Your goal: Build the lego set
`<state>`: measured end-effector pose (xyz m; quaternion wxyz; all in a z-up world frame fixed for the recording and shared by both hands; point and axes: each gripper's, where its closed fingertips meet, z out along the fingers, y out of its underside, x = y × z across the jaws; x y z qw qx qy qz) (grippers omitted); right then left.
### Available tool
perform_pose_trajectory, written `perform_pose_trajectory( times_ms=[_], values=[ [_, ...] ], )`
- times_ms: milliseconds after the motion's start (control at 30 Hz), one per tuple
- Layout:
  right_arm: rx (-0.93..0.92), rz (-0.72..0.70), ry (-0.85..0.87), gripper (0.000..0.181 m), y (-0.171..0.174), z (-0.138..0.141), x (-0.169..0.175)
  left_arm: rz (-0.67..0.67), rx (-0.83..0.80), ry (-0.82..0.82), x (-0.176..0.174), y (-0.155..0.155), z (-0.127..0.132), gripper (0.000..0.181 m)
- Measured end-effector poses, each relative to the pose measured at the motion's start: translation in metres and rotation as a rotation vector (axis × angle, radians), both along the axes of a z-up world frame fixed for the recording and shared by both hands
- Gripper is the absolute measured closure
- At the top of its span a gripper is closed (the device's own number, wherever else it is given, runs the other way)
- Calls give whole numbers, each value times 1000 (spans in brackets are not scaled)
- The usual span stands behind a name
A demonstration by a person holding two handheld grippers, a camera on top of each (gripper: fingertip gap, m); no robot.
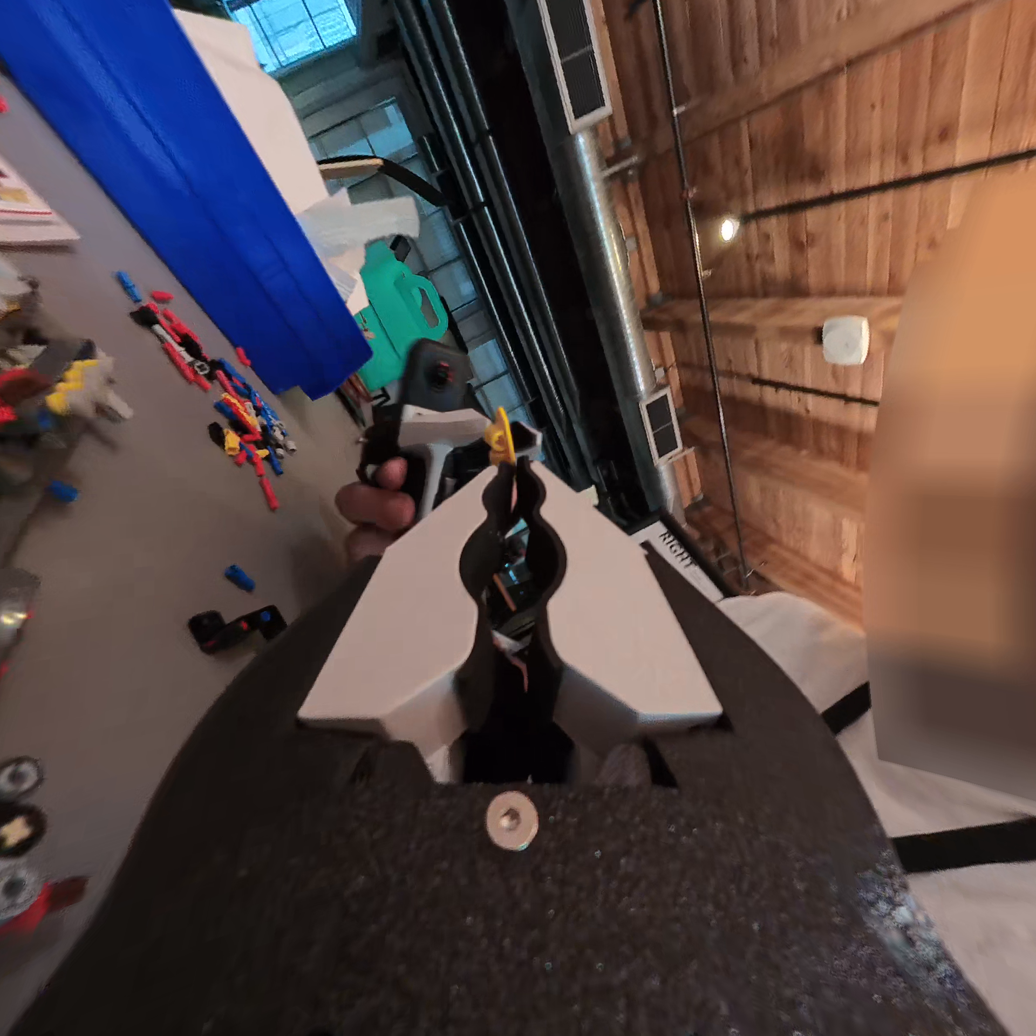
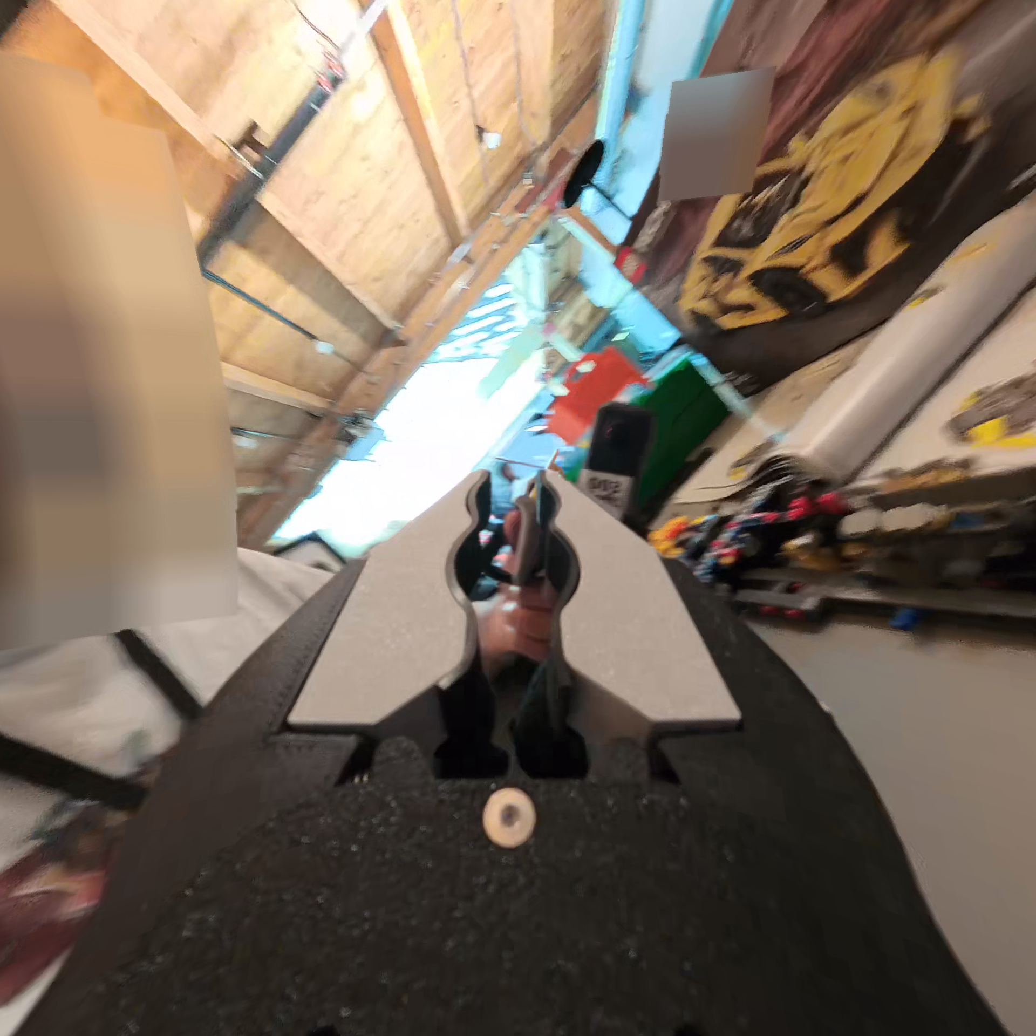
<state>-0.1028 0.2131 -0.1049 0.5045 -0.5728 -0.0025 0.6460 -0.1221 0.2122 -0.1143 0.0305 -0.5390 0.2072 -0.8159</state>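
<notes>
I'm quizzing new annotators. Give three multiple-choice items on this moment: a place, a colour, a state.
1. The loose red, blue and yellow lego pieces lie: A in a blue bin; B on the grey table; C in a drawer.
2. The small lego piece at the tips of the left tongs is: A yellow; B green; C white.
3. The left tongs are: A wide open; B shut on that piece; C out of view.
Answers: B, they are scattered on the bare tabletop; A, yellow shows at the tips; B, the fingers pinch it.
</notes>
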Motion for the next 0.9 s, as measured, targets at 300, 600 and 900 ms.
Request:
perform_pose_trajectory(
  times_ms=[300, 600, 900],
  values=[
    [394, -478, -900, 152, 13, -21, -6, -1, -149, 40, 0, 9, -9, 181],
    [444, -509, -1083, 164, 12, -28, -16, -22, -113, 61, 3, -1, -13, 181],
    [476, -538, -1160, 171, 10, -30, -17, 32, 95, 105, 5, -2, -16, 181]
  ],
)
